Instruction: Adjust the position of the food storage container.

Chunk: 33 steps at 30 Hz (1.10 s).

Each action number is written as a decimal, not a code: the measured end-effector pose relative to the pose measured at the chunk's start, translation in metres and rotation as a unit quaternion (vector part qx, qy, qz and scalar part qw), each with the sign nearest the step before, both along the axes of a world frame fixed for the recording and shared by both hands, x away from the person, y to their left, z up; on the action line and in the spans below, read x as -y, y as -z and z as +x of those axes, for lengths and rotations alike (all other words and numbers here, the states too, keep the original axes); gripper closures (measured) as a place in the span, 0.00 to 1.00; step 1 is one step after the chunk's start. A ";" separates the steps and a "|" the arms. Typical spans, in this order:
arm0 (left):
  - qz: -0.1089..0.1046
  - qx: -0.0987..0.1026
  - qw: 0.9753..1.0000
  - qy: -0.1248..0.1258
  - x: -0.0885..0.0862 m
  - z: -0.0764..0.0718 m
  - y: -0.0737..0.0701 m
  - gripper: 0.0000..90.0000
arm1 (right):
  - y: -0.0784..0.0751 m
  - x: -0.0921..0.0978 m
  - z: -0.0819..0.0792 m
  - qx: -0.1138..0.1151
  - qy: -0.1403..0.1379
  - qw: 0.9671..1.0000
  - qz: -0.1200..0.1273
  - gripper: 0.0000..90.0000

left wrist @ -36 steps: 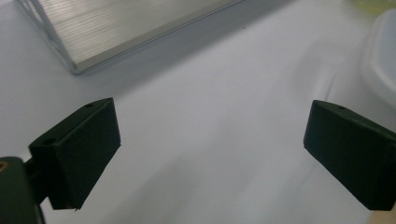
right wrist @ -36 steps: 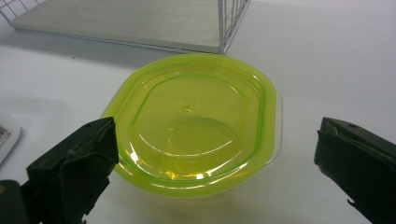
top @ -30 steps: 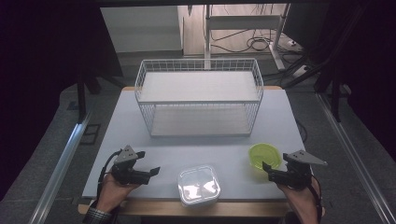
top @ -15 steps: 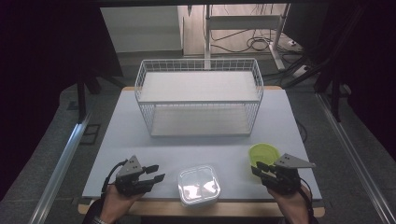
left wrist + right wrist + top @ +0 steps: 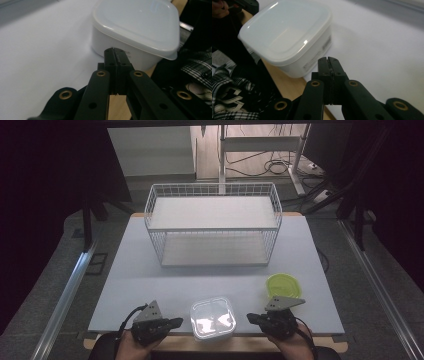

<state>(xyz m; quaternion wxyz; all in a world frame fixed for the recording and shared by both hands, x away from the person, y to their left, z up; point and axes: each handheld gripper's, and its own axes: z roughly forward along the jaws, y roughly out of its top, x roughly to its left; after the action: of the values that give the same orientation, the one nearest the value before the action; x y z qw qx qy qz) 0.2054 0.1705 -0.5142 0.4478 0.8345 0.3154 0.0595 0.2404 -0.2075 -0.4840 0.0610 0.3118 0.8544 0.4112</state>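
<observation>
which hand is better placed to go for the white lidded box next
Neither clearly. The left hand-held gripper and right hand-held gripper flank the white lidded box about equally, both shut and pointing at its sides. A two-handed grasp looks likeliest.

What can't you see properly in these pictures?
- Inside the white lidded box: the cloudy lid hides it in all views.
- The label print on the box's side, right gripper view: too small.
- The green bowl: its near rim sits behind the right gripper's grey plate, high view.
</observation>
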 end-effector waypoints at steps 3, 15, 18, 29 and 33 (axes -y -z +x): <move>0.006 -0.005 1.000 0.005 0.005 0.000 0.002 1.00 | 0.004 -0.006 -0.001 -0.007 -0.010 1.000 -0.008 1.00; 0.020 -0.028 0.999 0.002 0.024 0.009 0.003 1.00 | 0.014 -0.028 0.000 -0.031 -0.027 0.999 -0.026 0.99; 0.020 -0.030 0.999 -0.009 0.026 0.016 0.002 1.00 | 0.014 -0.029 0.003 -0.029 -0.021 0.999 -0.026 0.99; 0.029 -0.064 0.996 0.060 0.026 -0.001 0.003 1.00 | 0.014 -0.026 -0.010 -0.057 -0.050 0.997 -0.020 0.99; 0.032 -0.065 0.995 0.073 0.037 -0.006 0.005 1.00 | 0.017 -0.034 -0.019 -0.067 -0.074 0.995 -0.025 0.99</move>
<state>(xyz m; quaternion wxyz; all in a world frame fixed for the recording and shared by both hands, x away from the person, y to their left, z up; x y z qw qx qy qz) 0.1997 0.1338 -0.5190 0.4022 0.8715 0.2799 -0.0181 0.2210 -0.1738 -0.5006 -0.0190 0.2732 0.8871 0.3714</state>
